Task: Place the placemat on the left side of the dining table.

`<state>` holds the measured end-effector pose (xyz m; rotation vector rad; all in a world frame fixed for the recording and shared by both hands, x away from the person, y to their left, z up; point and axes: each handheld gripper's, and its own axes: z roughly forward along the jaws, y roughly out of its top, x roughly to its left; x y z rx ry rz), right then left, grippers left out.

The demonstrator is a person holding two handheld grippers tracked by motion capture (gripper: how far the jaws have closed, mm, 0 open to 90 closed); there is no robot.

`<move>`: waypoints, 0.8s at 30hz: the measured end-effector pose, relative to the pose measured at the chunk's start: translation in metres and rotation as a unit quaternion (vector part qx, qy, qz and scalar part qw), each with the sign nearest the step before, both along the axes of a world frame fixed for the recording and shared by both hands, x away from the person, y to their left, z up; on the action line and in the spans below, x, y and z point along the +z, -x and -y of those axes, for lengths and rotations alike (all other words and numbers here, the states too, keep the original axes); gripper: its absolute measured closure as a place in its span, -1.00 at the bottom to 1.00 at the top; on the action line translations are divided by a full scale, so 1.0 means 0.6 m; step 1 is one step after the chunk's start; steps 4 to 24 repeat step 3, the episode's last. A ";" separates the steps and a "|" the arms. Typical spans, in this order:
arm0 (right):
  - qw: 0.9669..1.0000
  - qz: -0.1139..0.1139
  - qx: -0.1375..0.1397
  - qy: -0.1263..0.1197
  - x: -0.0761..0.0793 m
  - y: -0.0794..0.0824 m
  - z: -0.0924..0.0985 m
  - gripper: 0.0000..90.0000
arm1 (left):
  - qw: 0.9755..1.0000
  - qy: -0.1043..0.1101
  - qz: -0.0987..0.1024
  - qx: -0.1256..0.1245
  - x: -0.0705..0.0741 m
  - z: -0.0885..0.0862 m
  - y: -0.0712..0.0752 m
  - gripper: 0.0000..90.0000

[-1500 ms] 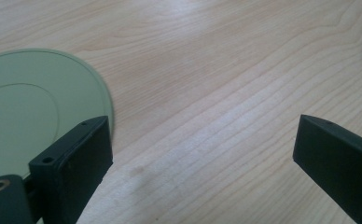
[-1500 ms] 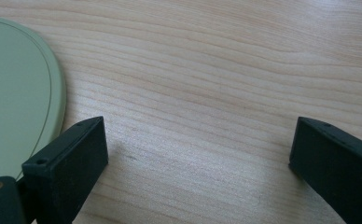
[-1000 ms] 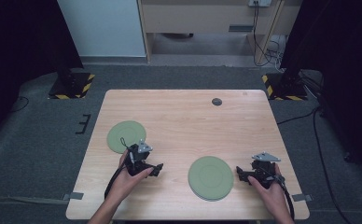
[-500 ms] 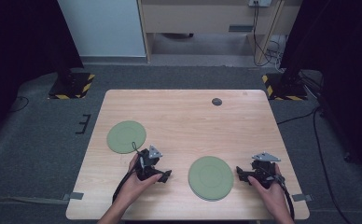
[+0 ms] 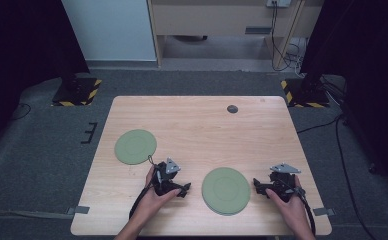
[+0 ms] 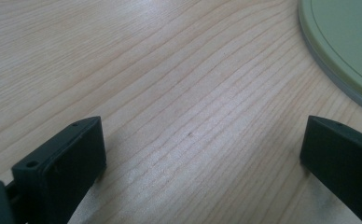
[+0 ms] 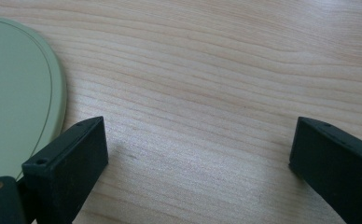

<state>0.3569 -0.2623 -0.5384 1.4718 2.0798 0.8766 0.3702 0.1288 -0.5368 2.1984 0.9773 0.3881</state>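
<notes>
l tool wide open | near plate edge cut off | r tool open

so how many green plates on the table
2 in plain sight. One plate lies at the left; the other sits near the front edge between the claws, and it looks stacked, so more may hide beneath.

Your desk is pale wood with a fine, wavy grain and a smooth, faintly sheened finish. The 2 green plates, the near plate and the far-left plate, look like matt plastic, smooth, with thin ring lines moulded in. The near one's rim shows a grey underlayer. Your fingers are matt black plastic, slightly textured, with small screw holes.
</notes>
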 end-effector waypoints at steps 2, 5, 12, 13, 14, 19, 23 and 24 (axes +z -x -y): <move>1.000 0.000 0.000 0.000 0.000 0.000 0.000 -0.90 | 1.000 0.000 0.000 0.000 0.000 0.000 0.000 -1.00; 1.000 0.000 0.000 0.000 0.000 0.000 0.000 -0.90 | 1.000 0.000 0.000 0.001 0.000 0.000 0.000 -1.00; 1.000 0.000 0.000 0.000 0.000 0.000 0.000 -0.90 | 1.000 0.000 0.000 0.001 0.000 0.000 0.000 -1.00; 1.000 0.000 0.000 0.000 0.000 0.000 0.000 -0.90 | 1.000 0.000 0.000 0.001 0.000 0.000 0.000 -1.00; 1.000 0.000 0.000 0.000 0.000 0.000 0.000 -0.90 | 1.000 0.000 0.000 0.001 0.000 0.000 0.000 -1.00; 1.000 0.000 0.000 0.000 0.000 0.000 0.000 -0.90 | 1.000 0.000 0.000 0.001 0.000 0.000 0.000 -1.00; 1.000 0.000 0.000 0.000 0.000 0.000 0.000 -0.90 | 1.000 0.000 0.000 0.001 0.000 0.000 0.000 -1.00; 1.000 0.000 0.000 0.000 0.000 0.000 0.000 -0.90 | 1.000 0.000 0.000 0.001 0.000 0.000 0.000 -1.00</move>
